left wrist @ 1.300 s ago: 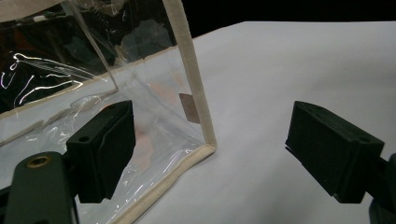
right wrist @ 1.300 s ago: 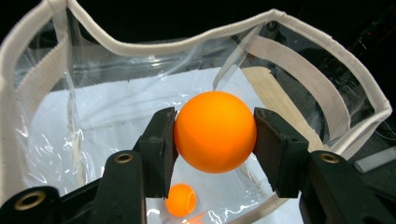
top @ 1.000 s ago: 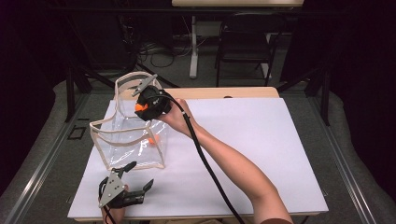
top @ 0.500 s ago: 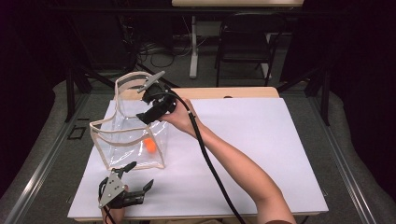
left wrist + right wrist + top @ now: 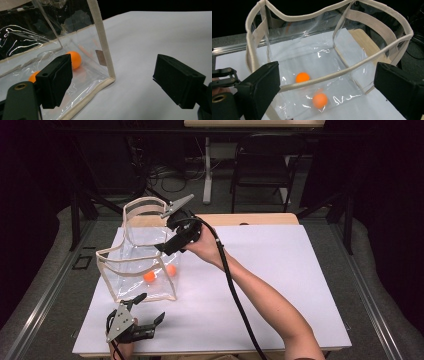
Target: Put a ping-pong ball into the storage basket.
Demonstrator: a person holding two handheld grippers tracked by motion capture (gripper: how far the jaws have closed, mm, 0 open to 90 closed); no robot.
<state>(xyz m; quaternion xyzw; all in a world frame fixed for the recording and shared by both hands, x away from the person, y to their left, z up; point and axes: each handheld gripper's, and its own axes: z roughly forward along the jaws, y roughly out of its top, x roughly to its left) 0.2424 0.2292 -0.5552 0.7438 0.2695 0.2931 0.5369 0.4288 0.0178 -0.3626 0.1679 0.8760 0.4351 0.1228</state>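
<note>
Orange balls are being dropped into a clear bag (image 5: 135,265) with cream trim, which is standing upright on the white counter (image 5: 280,285) toward its left side. Two balls are lying on the bag's floor: one orange ball (image 5: 302,77) farther in and a second orange ball (image 5: 320,100) nearer the front wall, the two near each other but apart.

The right hand-held gripper (image 5: 172,242) is being held over the bag's open rim, tilted down toward the inside. Its jaws have just been opening and are now standing wide, with nothing between them, so the release step is judged to be finishing.

The left hand-held gripper (image 5: 145,312) is being rested low at the counter's near edge, just in front of the bag's near corner. Its jaws are also spread wide and nothing is gripped; the bag's trimmed corner (image 5: 110,75) is being faced but not touched.

No further ball is being seen on the counter, so whether more remain cannot be told. The next move is judged to call for the right hand-held gripper being lifted clear of the rim without the soft trim being snagged, as the bag is being left unsteadied and could be tipped.
</note>
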